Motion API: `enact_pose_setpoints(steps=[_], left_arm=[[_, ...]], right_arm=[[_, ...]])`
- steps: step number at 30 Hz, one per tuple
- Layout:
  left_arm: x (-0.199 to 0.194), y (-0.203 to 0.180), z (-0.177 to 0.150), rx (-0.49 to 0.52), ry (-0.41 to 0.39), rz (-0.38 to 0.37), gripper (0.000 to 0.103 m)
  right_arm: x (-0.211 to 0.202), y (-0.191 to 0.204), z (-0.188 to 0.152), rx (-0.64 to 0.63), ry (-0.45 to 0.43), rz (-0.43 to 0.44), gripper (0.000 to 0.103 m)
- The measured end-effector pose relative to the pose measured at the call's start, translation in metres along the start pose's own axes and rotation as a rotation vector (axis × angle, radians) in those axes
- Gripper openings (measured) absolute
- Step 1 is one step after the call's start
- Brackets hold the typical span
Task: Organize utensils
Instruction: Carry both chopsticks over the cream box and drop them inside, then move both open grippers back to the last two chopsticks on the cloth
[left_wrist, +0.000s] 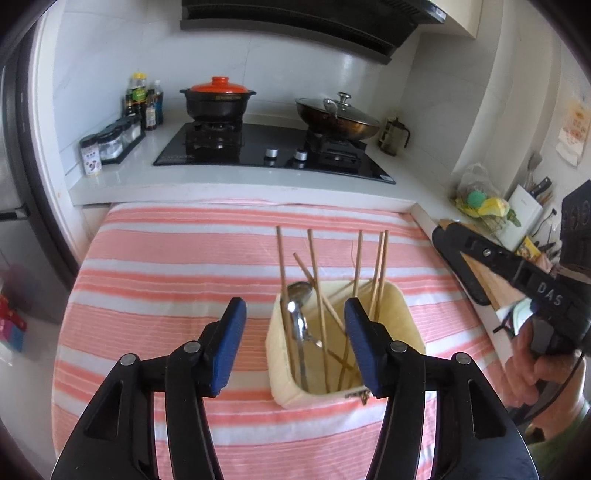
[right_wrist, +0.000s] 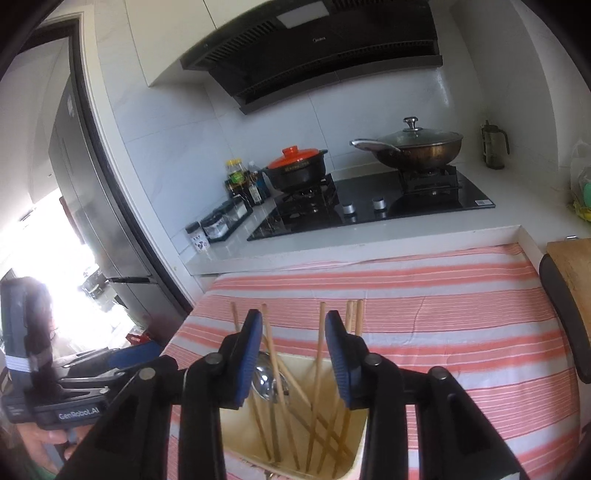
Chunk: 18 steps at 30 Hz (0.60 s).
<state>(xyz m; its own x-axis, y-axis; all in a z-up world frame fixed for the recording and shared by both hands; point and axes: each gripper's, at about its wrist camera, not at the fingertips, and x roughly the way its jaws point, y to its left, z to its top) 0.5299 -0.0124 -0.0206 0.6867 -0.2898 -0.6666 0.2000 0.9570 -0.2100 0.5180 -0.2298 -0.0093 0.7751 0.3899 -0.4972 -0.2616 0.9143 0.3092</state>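
A cream-coloured square container (left_wrist: 400, 317) (right_wrist: 360, 443) stands on the pink-and-white striped cloth (left_wrist: 166, 280) (right_wrist: 461, 302). Several wooden chopsticks (left_wrist: 312, 258) (right_wrist: 320, 339) lean upright in it, beside a steel ladle (left_wrist: 300, 306) (right_wrist: 266, 380). My left gripper (left_wrist: 295, 325) hovers open just above the container's left part, nothing between its blue pads (left_wrist: 231, 343). My right gripper (right_wrist: 293, 343) is open over the container, with chopsticks seen through the gap but not pinched. In the left wrist view the right gripper (left_wrist: 458, 258) comes in from the right, held by a hand (left_wrist: 532, 365).
Behind the cloth runs a white counter with a black gas hob (left_wrist: 273, 151) (right_wrist: 369, 206), a black pot with orange lid (left_wrist: 218, 98) (right_wrist: 297, 166) and a lidded wok (left_wrist: 338, 116) (right_wrist: 417, 146). Spice jars and bottles (left_wrist: 118, 136) stand left. A cutting board (right_wrist: 570, 266) lies right.
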Motion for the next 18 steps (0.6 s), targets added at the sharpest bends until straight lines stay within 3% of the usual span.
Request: enact_pose_setpoints(steps=[3,5,9,12,14,18], left_arm=[[-0.03,0.014,-0.031,0.021,0.028,0.016,0.073],[-0.047,0.023,-0.061,0.062,0.076,0.049,0.074],[-0.075,0.032,-0.127,0.103,0.142,0.133,0.074],[-0.092,0.029,-0.18,0.061,0.143,0.093,0.074],[-0.095,0.017,-0.214,0.031,0.151,0.047,0.075],[-0.084,-0.02,-0.262,0.019,0.195,-0.047,0.075]], right_arm=[[-0.037,0.013,-0.005,-0.054,0.006,-0.006,0.037],[-0.064,0.02,-0.018,-0.112,0.038,-0.032,0.041],[-0.109,0.033,-0.065,-0.299,0.139,-0.192,0.046],[-0.138,0.035,-0.119,-0.413,0.174,-0.315,0.046],[-0.152,0.029,-0.163,-0.383,0.196,-0.351,0.046],[-0.166,0.004,-0.254,-0.176,0.244,-0.354,0.046]])
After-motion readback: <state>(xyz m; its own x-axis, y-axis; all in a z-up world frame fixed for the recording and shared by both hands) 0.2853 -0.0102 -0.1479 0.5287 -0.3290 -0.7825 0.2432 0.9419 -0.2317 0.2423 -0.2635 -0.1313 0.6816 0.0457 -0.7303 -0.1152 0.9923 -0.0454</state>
